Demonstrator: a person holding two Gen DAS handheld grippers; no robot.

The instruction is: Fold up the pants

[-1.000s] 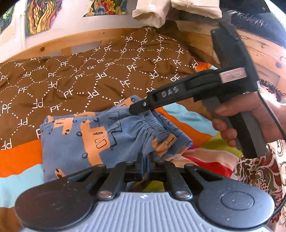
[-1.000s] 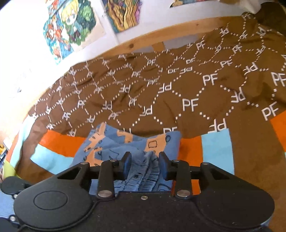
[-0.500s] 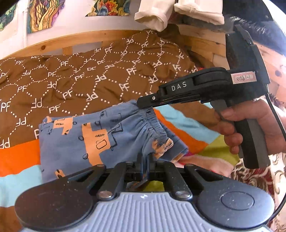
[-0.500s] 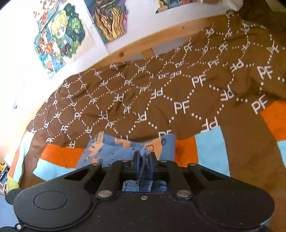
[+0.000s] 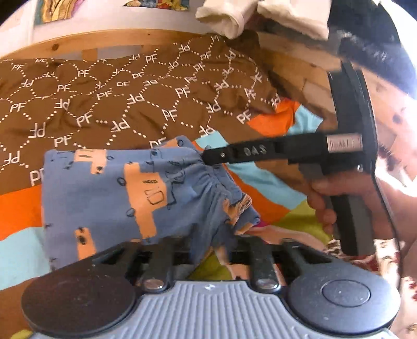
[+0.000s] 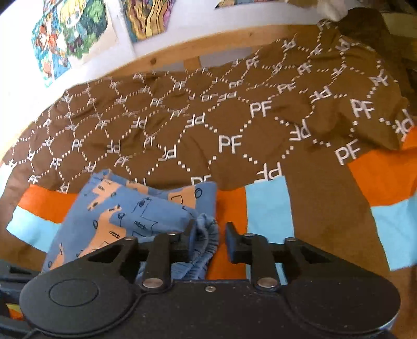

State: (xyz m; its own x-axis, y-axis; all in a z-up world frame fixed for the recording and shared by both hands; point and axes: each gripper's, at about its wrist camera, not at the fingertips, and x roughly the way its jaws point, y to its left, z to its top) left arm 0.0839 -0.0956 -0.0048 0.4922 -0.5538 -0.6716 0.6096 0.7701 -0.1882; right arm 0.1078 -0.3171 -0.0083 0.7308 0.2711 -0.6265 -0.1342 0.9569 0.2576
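Observation:
The pants (image 5: 109, 198) are small, blue with orange patches, and lie folded on the bed; they also show in the right wrist view (image 6: 125, 208). My left gripper (image 5: 208, 247) has its fingers spread, with a hanging fold of the waistband between them. My right gripper (image 6: 208, 234) is open, its fingers apart on either side of the gathered elastic waistband (image 6: 206, 234). The right gripper also shows in the left wrist view (image 5: 208, 156), its tips at the far end of the waistband.
The bed has a brown "PF" blanket (image 6: 234, 125) over an orange, blue and green striped cover (image 5: 265, 182). A wooden bed frame (image 5: 109, 41) runs along the back. White clothes (image 5: 229, 15) hang above. Posters (image 6: 67, 34) are on the wall.
The right gripper closed on the waistband half a second ago and has now opened again. The left gripper's fingers have spread apart. The pants have settled lower onto the bed.

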